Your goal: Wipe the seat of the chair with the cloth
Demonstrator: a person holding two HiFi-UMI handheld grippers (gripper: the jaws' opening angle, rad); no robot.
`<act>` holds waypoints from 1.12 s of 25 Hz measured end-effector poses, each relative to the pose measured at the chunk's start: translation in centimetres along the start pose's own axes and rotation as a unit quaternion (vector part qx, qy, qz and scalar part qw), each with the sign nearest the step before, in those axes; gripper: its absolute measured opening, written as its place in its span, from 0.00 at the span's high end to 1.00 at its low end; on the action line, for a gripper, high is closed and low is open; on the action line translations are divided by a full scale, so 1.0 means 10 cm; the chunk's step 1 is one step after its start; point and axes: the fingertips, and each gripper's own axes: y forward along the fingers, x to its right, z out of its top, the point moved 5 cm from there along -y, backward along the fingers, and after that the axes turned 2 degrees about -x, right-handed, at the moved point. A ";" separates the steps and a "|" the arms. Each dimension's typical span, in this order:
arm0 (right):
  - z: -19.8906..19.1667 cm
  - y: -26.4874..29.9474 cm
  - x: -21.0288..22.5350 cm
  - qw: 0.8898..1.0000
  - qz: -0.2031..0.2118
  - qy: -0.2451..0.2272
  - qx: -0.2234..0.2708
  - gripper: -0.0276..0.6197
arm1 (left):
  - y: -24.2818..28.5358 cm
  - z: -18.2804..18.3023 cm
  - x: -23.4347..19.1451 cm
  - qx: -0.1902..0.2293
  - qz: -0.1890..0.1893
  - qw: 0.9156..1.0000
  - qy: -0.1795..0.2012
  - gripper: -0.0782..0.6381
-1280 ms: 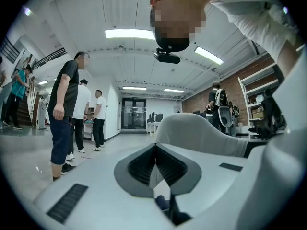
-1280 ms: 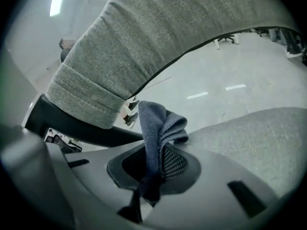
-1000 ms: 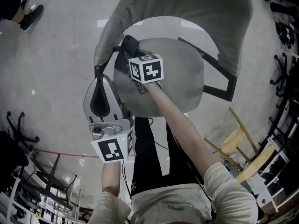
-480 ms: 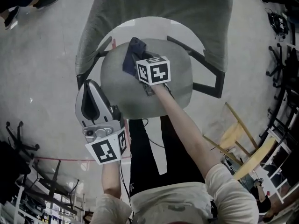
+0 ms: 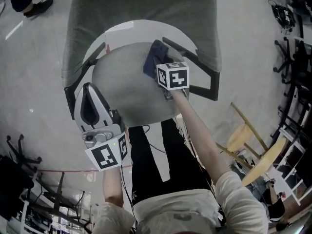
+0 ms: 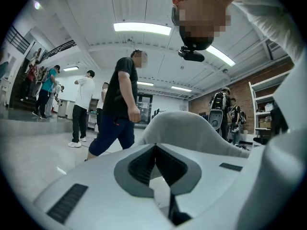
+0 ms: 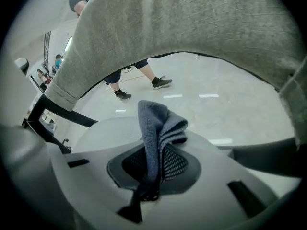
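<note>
Wipe in progress.
Right gripper [image 5: 161, 65], clamped on dark blue fabric cloth [image 5: 154, 56], has swept round grey seat [image 5: 122, 89] from 10 to 1 o'clock; left gripper [image 6: 154, 147] closed, empty.

Seat [image 5: 124, 89]: round and grey (the chair's).
Cloth [image 5: 154, 56]: dark blue, on the seat's far right part.
Right gripper [image 5: 164, 68]: on the cloth.
Left gripper [image 5: 90, 104]: by the seat's left edge.
</note>
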 end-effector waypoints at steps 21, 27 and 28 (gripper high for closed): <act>-0.18 -0.32 0.70 0.988 -0.149 -0.038 -0.013 0.88 | -0.05 -0.11 0.41 -0.019 -0.021 1.000 0.010 0.87; -0.14 -0.36 0.70 0.986 -0.158 -0.050 -0.013 0.88 | -0.11 -0.12 0.28 -0.023 -0.006 1.000 0.014 0.87; -0.11 -0.38 0.68 0.986 -0.159 -0.053 -0.009 0.88 | -0.13 -0.12 0.24 -0.025 -0.001 1.000 0.013 0.87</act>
